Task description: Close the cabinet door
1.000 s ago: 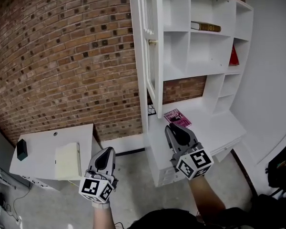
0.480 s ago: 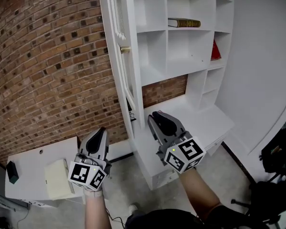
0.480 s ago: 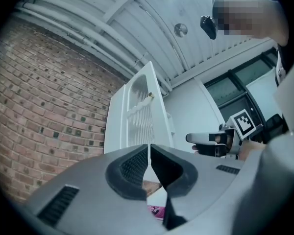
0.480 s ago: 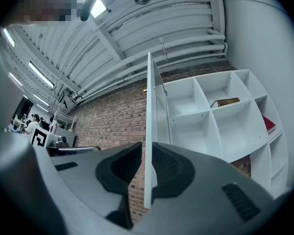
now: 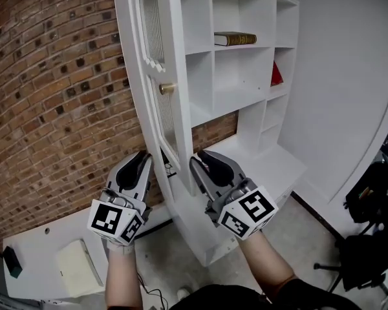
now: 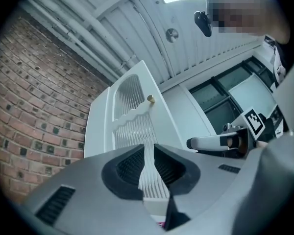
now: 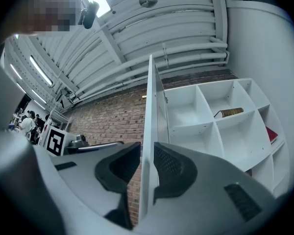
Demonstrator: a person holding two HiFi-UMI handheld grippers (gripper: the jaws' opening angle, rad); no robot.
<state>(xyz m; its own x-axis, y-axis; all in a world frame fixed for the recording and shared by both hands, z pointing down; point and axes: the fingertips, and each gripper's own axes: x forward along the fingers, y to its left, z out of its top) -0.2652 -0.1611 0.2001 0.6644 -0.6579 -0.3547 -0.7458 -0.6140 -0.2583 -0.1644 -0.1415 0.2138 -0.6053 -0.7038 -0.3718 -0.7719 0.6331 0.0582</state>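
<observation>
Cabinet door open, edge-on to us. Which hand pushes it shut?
Probably left. Left tongs, opening and empty, are on the knob side of the cabinet door, free to push it toward the shelves. Right tongs, opening, have only the door's edge lined up between them.

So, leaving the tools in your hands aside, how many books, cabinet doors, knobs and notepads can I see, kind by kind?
Books: 2, the brown book and the red book
Cabinet door: 1
Brass knob: 1
Notepad: 1
Total: 5
</observation>
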